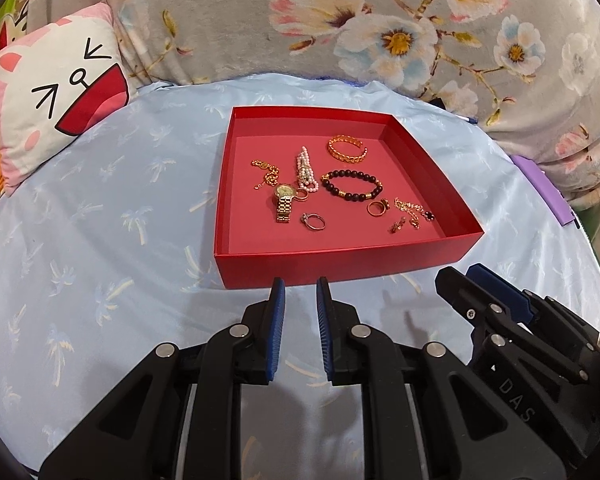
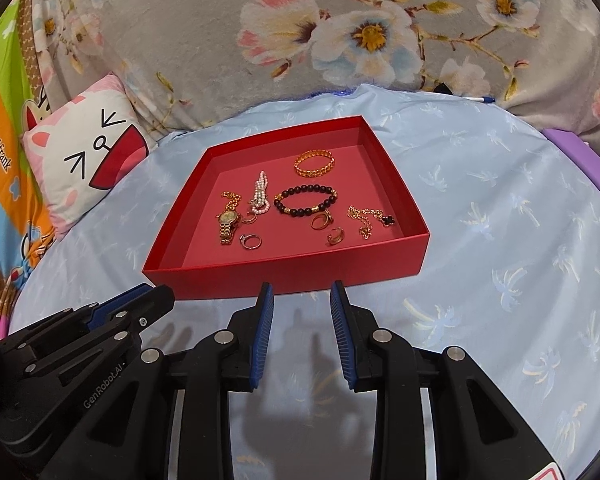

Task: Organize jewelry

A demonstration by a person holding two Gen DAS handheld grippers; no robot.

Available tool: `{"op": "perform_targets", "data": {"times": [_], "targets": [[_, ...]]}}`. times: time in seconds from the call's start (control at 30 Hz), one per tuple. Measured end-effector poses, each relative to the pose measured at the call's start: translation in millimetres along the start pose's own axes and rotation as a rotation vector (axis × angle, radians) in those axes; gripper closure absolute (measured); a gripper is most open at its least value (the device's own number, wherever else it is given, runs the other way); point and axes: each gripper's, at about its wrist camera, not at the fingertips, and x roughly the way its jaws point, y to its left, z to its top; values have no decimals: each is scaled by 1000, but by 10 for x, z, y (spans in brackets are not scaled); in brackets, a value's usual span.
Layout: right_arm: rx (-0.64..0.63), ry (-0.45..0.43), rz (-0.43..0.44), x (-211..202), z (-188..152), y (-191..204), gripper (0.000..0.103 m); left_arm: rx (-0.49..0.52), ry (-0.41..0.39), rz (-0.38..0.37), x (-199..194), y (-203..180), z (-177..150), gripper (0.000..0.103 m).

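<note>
Left wrist view: left gripper (image 1: 300, 286) hovers short of red tray (image 1: 339, 266) on bed, jaws slightly apart, empty. Jewelry inside: watch (image 1: 284, 200), bead bracelet (image 1: 351, 185), gold bangle (image 1: 347, 148). Looks mostly gathered.

Right wrist view: right gripper (image 2: 301, 290) jaws part-open, empty. Cat pillow (image 2: 86, 160) well aside; path clear.

Tray (image 1: 339, 258) on the bed (image 1: 100, 208), toward its far edge; cushion (image 1: 56, 92) at the far left corner. In the tray: bangle (image 1: 347, 148) farthest back, beaded bracelet (image 1: 351, 184) before it, watch (image 1: 284, 202) and pearl strand (image 1: 304, 170) left, chain (image 1: 413, 210) right, rings (image 1: 312, 222) nearest, possibly four. Both grippers (image 1: 300, 286) (image 2: 301, 290) before the tray's near wall.
</note>
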Motion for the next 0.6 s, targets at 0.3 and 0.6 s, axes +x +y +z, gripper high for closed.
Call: {"op": "perform_targets", "data": {"times": [0.3, 0.6], "targets": [[-9, 19, -25, 53, -47, 50, 74, 15, 8, 11, 76, 64, -1, 88], [-18, 39, -34, 164, -18, 171, 74, -1, 13, 57, 269, 260, 93, 88]]}}
